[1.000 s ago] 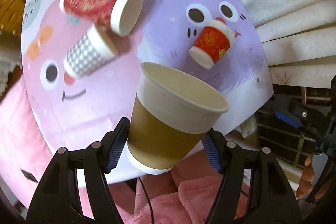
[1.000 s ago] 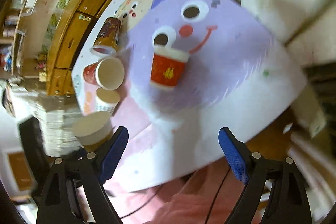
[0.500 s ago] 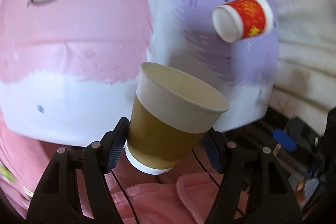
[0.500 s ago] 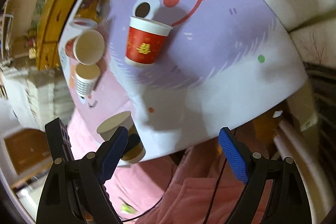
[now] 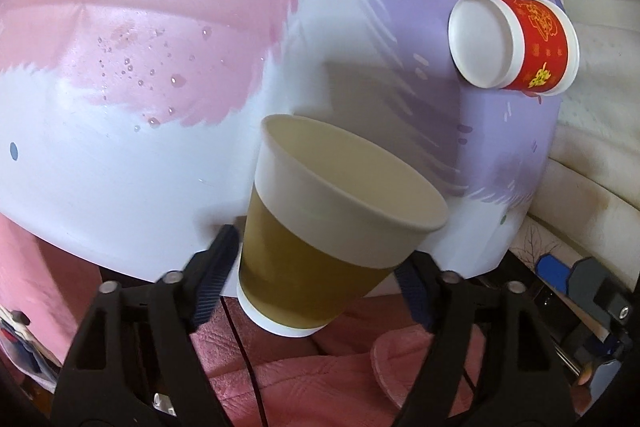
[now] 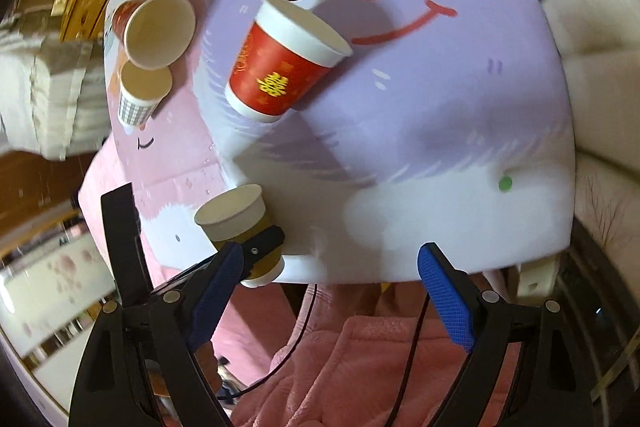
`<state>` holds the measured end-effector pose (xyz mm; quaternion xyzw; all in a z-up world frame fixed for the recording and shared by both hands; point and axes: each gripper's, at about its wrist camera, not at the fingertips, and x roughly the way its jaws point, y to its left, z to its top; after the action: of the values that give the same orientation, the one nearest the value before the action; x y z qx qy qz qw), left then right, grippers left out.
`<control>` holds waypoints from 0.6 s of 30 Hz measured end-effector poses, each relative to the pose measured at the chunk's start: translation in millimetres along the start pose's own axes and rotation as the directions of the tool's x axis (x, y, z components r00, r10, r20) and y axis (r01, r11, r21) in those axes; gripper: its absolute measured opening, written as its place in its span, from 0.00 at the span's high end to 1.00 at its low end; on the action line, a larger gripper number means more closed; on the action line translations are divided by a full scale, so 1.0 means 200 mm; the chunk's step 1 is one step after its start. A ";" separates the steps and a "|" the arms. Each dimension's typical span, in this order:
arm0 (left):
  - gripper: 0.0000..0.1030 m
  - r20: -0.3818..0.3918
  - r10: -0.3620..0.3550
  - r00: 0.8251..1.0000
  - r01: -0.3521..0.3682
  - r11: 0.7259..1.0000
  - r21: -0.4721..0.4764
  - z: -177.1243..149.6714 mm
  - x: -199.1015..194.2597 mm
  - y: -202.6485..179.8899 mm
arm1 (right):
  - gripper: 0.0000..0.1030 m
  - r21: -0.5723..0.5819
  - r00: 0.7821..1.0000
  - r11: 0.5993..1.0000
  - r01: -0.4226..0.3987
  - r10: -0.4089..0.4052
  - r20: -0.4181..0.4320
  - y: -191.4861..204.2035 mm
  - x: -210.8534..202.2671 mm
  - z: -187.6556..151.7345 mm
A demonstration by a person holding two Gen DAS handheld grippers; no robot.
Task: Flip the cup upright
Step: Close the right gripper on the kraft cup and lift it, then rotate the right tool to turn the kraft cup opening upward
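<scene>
Far left: large red cup (image 6: 154, 27) on its side, checked cup (image 6: 140, 97) just nearer. Left gripper (image 5: 316, 277) clamped on brown-sleeved cup (image 5: 332, 227), mouth up, slightly tilted, over near edge of cartoon mat (image 5: 120, 167). Farther right: small red cup (image 6: 284, 61) lying on its side on purple face. Right gripper (image 6: 326, 283) spread wide, holding nothing.
</scene>
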<state>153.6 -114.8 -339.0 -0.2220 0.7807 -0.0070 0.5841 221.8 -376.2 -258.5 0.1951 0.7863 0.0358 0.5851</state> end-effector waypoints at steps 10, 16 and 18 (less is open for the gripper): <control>0.20 0.057 0.005 0.998 -0.006 1.000 0.020 -0.06 -0.13 -0.01 | 0.12 -0.060 1.000 0.998 -0.019 0.017 -0.020 0.12 0.02 0.03; 0.20 0.099 -0.025 0.995 0.021 0.999 0.034 -0.18 -0.28 0.03 | 0.11 -0.070 0.999 0.997 -0.040 0.038 -0.034 0.19 0.08 -0.01; 0.20 0.118 -0.023 0.993 0.021 1.000 0.023 -0.21 -0.34 0.06 | 0.11 -0.064 0.997 0.996 -0.056 0.053 -0.049 0.21 0.10 -0.03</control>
<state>125.3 -90.4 -266.2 -0.2244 0.7422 -0.0086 0.6314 223.5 -328.8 -263.1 0.1964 0.7926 0.0823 0.5713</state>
